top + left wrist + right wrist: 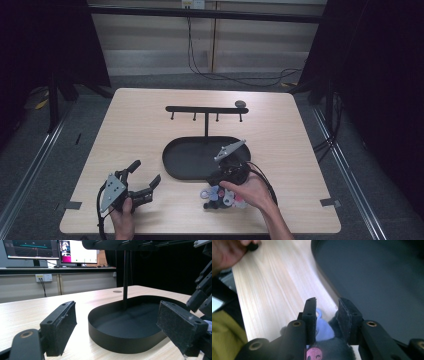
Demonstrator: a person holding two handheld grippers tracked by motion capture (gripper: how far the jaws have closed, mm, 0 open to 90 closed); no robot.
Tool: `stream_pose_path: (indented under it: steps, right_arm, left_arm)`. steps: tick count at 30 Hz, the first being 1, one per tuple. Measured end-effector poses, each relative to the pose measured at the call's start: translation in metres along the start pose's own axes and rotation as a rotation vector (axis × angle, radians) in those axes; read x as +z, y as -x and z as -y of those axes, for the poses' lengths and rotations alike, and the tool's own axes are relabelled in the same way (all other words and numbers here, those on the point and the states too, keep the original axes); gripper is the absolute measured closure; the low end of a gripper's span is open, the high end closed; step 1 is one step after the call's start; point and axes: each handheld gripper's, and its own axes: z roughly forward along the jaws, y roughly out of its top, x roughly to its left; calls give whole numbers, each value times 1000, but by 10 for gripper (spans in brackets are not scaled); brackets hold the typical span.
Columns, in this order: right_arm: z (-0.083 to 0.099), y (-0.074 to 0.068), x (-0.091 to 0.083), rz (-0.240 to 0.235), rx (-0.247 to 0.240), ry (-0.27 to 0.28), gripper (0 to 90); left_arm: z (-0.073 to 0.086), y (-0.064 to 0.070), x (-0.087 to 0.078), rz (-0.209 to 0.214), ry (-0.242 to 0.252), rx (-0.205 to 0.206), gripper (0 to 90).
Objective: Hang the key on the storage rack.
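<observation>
A black oval tray (170, 165) with a T-shaped hook rack (206, 109) stands mid-table. Just in front of its right end lies a small pile of trinkets (231, 201) in blue, pink and white. My right gripper (218, 189) points down into that pile. In the right gripper view its jaws (327, 301) stand close together around a blue trinket (324, 331), with a dark fuzzy piece (337, 348) against the right pad. My left gripper (146, 171) rests near the front left of the table, open wide (117, 306) and holding nothing, facing the tray (120, 340).
A small dark disc (240, 104) lies behind the rack's right end. The rack's pole (126, 277) rises from the tray's back. The tray floor (374, 277) is bare. Bare wood (135, 125) spreads left of the tray. Black frame posts flank the table.
</observation>
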Motion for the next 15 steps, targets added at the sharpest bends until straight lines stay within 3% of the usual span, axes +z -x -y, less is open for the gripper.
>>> stream_pose_path:
  steps: [8,15]
  right_arm:
    - [-12,0,15,-47,-49,-115,711]
    - [-13,4,28,-99,-41,-224,718]
  left_arm:
    - [0,0,0,-1,2,4,156]
    - [0,0,0,1,1,4,156]
